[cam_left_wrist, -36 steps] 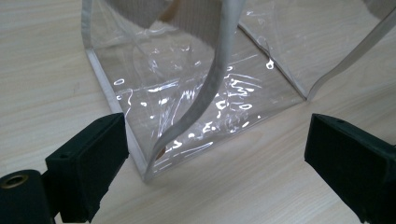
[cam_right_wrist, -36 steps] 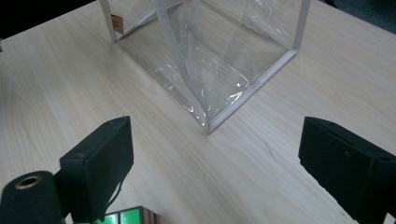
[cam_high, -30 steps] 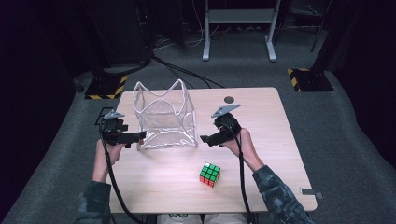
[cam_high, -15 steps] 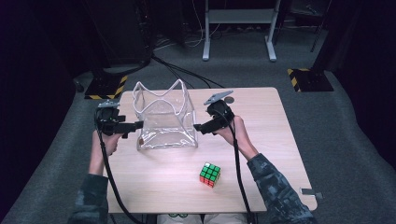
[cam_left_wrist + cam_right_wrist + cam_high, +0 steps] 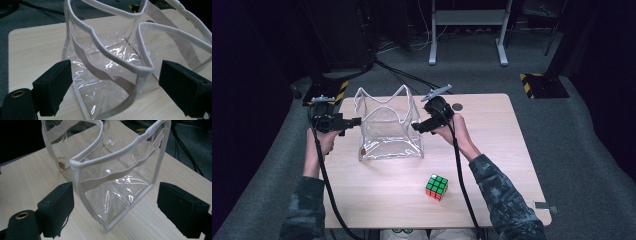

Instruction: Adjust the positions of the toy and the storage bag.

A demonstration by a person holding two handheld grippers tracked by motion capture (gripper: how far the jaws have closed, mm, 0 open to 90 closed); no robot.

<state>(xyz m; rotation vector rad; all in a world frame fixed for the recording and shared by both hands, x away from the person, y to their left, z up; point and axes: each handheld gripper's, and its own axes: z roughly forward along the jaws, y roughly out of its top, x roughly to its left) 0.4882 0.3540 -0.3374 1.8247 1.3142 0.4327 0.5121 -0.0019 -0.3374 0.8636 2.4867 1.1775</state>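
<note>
Dark grey carpet runs around one pale wooden bench [image 5: 492, 150], with black cables trailing over the floor beyond its far edge. One clear plastic bag [image 5: 388, 131] with white piping and beige straps stands upright and open-mouthed near the bench's far left corner. Two grippers flank it. At the bag's left side the left gripper [image 5: 353, 121] points toward it; in the left gripper view its two black jaws stand spread, and a piped corner of the bag [image 5: 140, 72] rises in the gap between them without either pad pressing on it. At the bag's right side the right gripper [image 5: 416, 127] reaches in just beside the upper rim; in the right gripper view its jaws are likewise spread, with a white-edged corner of the bag [image 5: 80, 170] between them and untouched by the pads. Both pairs of jaws have just been closing slightly. One multicoloured puzzle cube [image 5: 437, 187] lies nearer the front edge, well apart from the bag. One small dark round disc [image 5: 457, 107] sits by the far edge, just past the right gripper.
</note>
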